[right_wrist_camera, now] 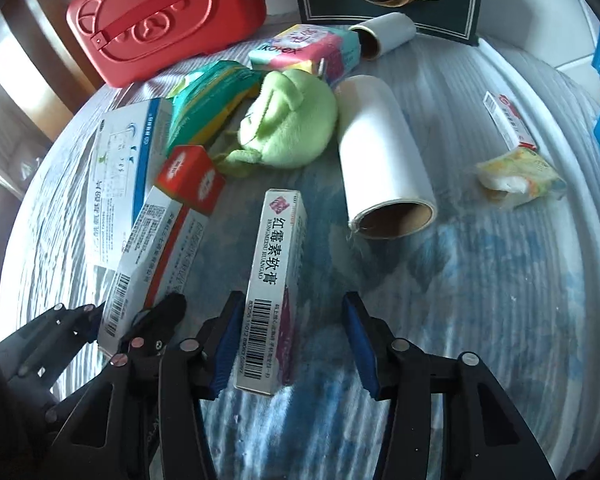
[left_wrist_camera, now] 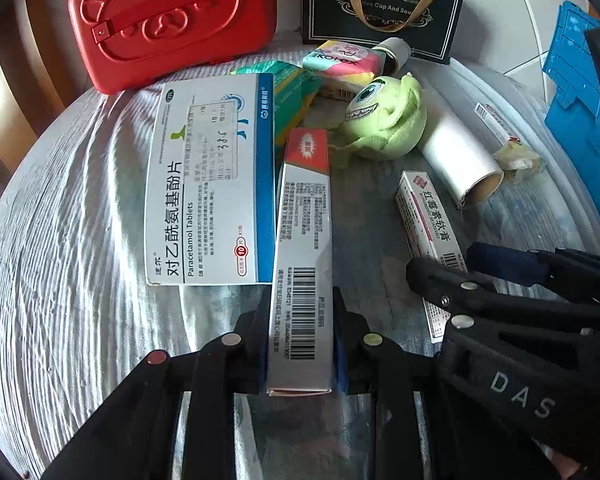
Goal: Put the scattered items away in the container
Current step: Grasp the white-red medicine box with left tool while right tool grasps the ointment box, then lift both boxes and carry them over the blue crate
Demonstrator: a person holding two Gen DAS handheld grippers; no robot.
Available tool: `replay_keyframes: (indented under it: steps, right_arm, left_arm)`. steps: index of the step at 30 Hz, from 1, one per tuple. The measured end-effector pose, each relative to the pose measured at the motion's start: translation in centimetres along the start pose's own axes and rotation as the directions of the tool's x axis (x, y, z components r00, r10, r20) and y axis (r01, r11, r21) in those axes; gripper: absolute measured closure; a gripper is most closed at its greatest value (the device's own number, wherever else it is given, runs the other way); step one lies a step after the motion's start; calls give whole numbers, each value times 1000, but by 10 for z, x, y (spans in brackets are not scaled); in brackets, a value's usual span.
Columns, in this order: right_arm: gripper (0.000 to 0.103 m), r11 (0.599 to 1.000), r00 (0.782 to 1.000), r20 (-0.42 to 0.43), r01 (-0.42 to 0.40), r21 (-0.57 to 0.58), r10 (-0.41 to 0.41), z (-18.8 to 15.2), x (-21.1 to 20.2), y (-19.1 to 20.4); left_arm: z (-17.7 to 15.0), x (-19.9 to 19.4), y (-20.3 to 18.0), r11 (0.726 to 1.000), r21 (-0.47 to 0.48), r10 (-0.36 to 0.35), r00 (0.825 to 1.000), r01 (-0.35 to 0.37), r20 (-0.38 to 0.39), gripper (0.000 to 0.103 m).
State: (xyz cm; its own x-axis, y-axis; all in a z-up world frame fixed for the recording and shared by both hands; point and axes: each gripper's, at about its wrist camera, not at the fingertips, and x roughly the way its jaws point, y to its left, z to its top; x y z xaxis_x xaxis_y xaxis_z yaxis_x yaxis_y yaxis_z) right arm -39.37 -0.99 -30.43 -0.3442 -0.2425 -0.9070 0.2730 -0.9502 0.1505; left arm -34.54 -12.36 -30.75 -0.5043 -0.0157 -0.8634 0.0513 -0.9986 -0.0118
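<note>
While the left tool (left_wrist_camera: 300, 344) is clamped on the barcode end of a long silver carton with a red end (left_wrist_camera: 302, 248), its blue pads pressing both long sides at the bottom centre of the left wrist view, the right tool (right_wrist_camera: 290, 344) stands with its jaws apart around a narrow white ointment box with pink trim (right_wrist_camera: 274, 280); the left blue pad lies against or just beside the box, while a clear gap separates the box from the right pad, so nothing is gripped there. Everything lies on a round counter covered in a grey-white ribbed cloth (left_wrist_camera: 80, 240). Just left of the silver carton, in the middle of the left wrist view, lies a flat white and blue paracetamol tablet box (left_wrist_camera: 210, 180). Above it, in the upper left, a red plastic case with a moulded bear face and a handle (left_wrist_camera: 172, 20) stands closed at the counter's far edge, and beside it, at top centre, stands a dark paper gift bag with tan handles (left_wrist_camera: 384, 4). Between these and the tools sit a green and yellow soft pack (left_wrist_camera: 296, 92), a pink and teal tissue pack (left_wrist_camera: 342, 64), a green one-eyed plush toy (left_wrist_camera: 384, 118) and a white roll on a cardboard core (left_wrist_camera: 460, 160). Toward the right of the right wrist view lie a small white and red box (right_wrist_camera: 508, 120) and a crumpled yellow wrapper (right_wrist_camera: 520, 176), well apart from the tools. A blue plastic crate (left_wrist_camera: 580, 80) shows at the right edge of the left wrist view, beyond the counter's edge.
</note>
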Motion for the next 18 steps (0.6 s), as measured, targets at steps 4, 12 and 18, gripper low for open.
replay_keyframes:
  steps: [4,12,18]
  right_arm:
    - [72,1000,1000,-2,16,7,-16,1,0,-4]
    - [85,1000,1000,22,22,-4,-22,-10,-15,-4]
    - [85,999,995,92,38,-1,-38,-13,-53,-5]
  left_arm:
    - [2,1,-2,1000,7,4,1000,-4,1,79]
    - [1,-10,-4,1000,-10,-1,1000,1,17,81]
    - [6,-46,-11,1000,5,-8,997,7,78,81]
